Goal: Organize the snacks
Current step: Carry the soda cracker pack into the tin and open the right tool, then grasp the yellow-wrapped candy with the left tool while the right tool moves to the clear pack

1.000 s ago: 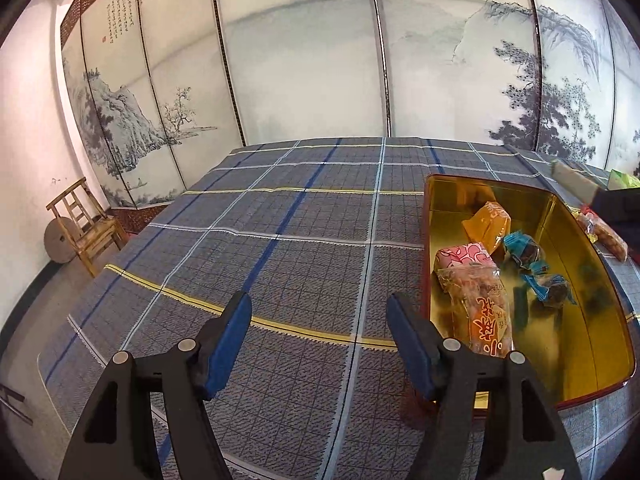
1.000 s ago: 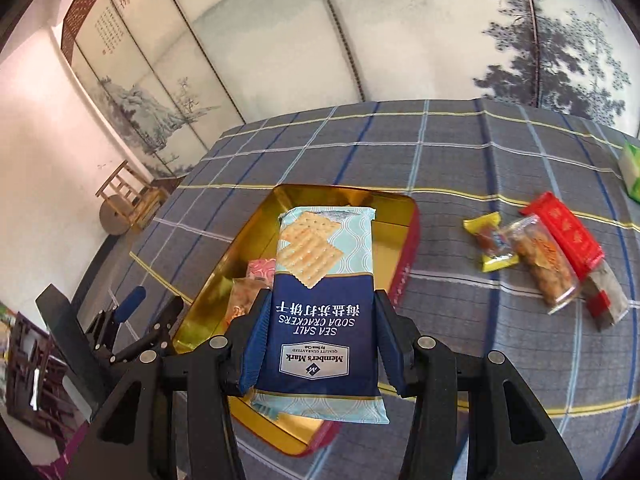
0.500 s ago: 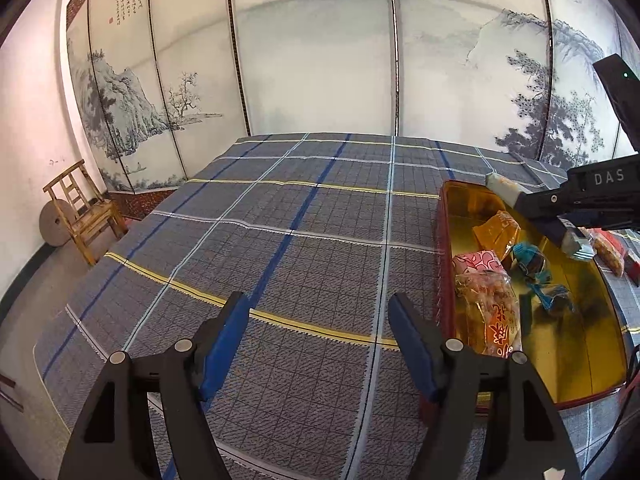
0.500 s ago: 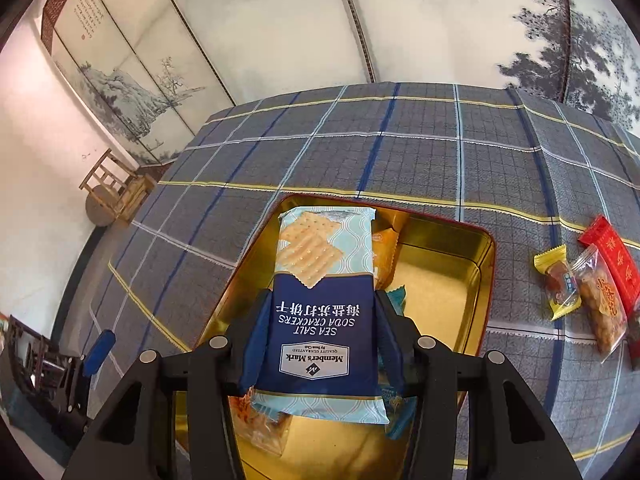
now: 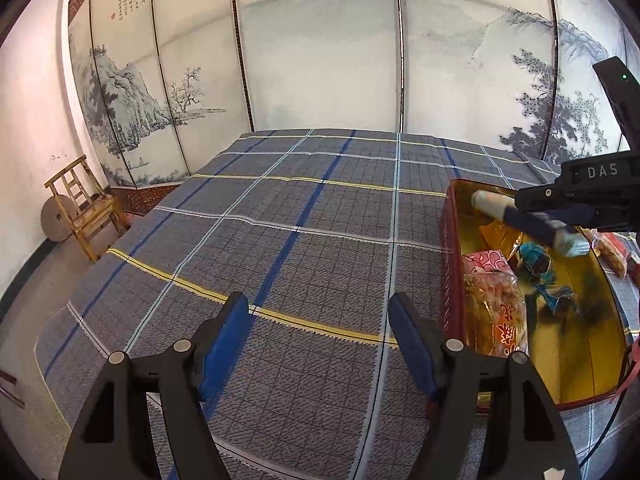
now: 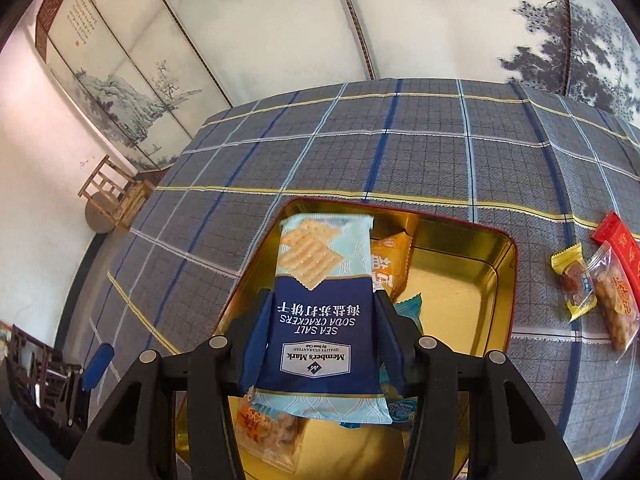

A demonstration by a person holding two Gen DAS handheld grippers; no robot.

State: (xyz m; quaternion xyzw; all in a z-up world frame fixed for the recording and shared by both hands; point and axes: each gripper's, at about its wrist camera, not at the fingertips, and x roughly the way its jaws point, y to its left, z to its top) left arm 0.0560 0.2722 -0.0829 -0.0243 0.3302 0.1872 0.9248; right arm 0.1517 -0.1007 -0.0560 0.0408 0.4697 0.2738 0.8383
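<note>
My right gripper (image 6: 320, 332) is shut on a blue soda cracker pack (image 6: 320, 300) and holds it above the gold tin tray (image 6: 460, 280). The tray holds an orange packet (image 6: 390, 264), a clear bag of snacks (image 6: 268, 428) and blue-wrapped sweets (image 6: 408, 308). In the left wrist view the tray (image 5: 592, 360) lies at the right, with the cracker pack (image 5: 520, 216) over it. My left gripper (image 5: 320, 332) is open and empty above the plaid cloth, left of the tray.
Loose snacks lie on the cloth right of the tray: a yellow-wrapped one (image 6: 574, 282), a clear bag (image 6: 616, 300) and a red pack (image 6: 620, 240). A wooden chair (image 5: 86, 204) stands by the wall at left. A painted folding screen stands behind the table.
My right gripper has moved forward with the cracker pack, over the tray's middle. My left gripper has drawn back and left a little, staying open.
</note>
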